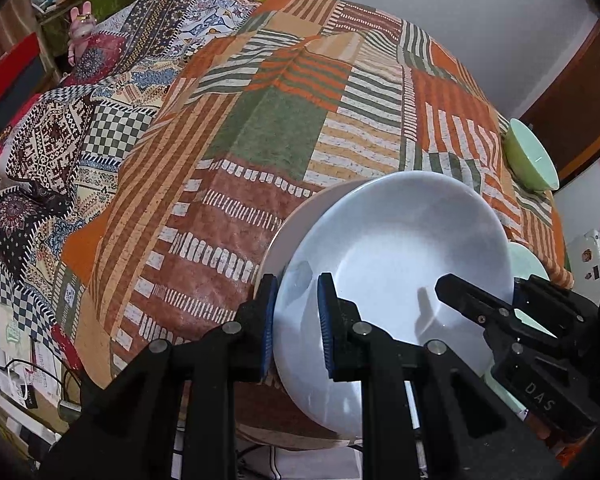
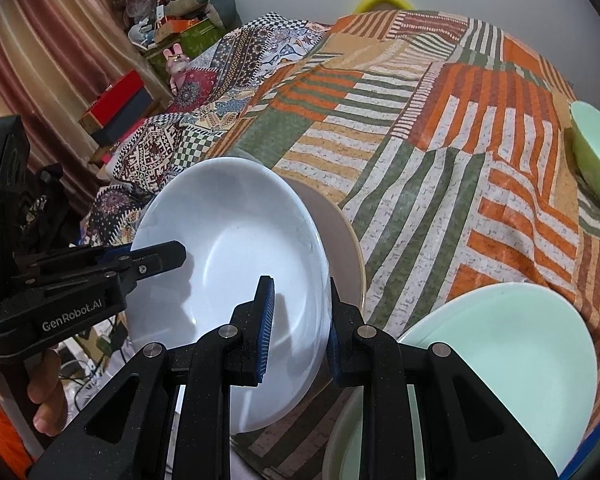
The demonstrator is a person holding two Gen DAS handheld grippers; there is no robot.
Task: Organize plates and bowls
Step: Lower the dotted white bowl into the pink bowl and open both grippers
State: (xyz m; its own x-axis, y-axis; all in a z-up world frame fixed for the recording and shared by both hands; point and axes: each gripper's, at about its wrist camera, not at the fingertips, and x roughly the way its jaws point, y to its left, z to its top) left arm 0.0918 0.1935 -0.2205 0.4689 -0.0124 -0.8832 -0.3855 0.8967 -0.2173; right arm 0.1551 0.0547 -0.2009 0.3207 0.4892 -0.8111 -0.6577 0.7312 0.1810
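Two grippers, left (image 1: 296, 328) and right (image 2: 300, 330), jaws clamped on opposite rims of one white bowl (image 1: 388, 264), mouth up, tilted, over beige plate (image 2: 340, 236) near tabletop (image 2: 420, 200) front edge.

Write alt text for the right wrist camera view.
Both grippers clamp opposite rims of a white bowl above a beige plate on a striped patchwork cloth. A mint plate lies nearby, a green bowl farther right.
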